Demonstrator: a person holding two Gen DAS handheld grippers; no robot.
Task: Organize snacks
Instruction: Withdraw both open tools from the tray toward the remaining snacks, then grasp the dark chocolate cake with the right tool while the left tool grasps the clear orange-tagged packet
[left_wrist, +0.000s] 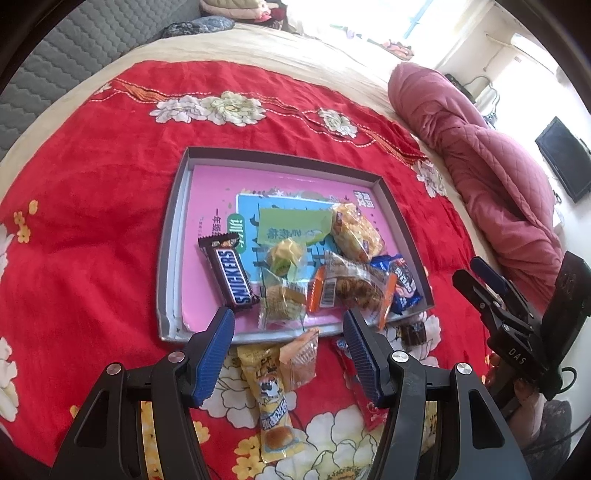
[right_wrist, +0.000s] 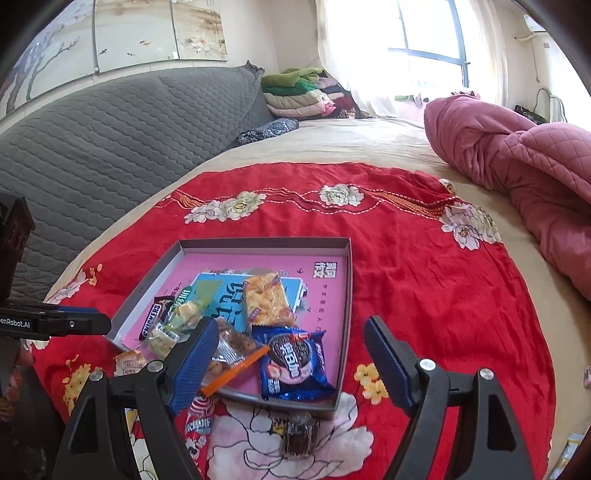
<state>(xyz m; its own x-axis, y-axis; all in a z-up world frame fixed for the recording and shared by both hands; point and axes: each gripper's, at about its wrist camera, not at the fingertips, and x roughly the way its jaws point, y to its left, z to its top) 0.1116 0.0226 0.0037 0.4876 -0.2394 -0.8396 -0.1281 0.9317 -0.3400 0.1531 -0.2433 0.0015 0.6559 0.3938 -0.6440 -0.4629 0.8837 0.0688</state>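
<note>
both grippers, left gripper (left_wrist: 288, 354) and right gripper (right_wrist: 290, 354), gape empty over the tray (left_wrist: 173, 236). four snacks remain on the red cloth (left_wrist: 92, 221); best drop squarely onto the yellow bun packet (left_wrist: 269, 398) first.

Bright daylight from the blown-out window (right_wrist: 424, 40); sharp centre, fisheye-bent, dark-vignetted edges.

Seven wrapped snacks, Snickers bar (left_wrist: 229, 273) included, are piled flat in the grey tray's (left_wrist: 173, 236) near half; four packets are left outside its near rim.
</note>
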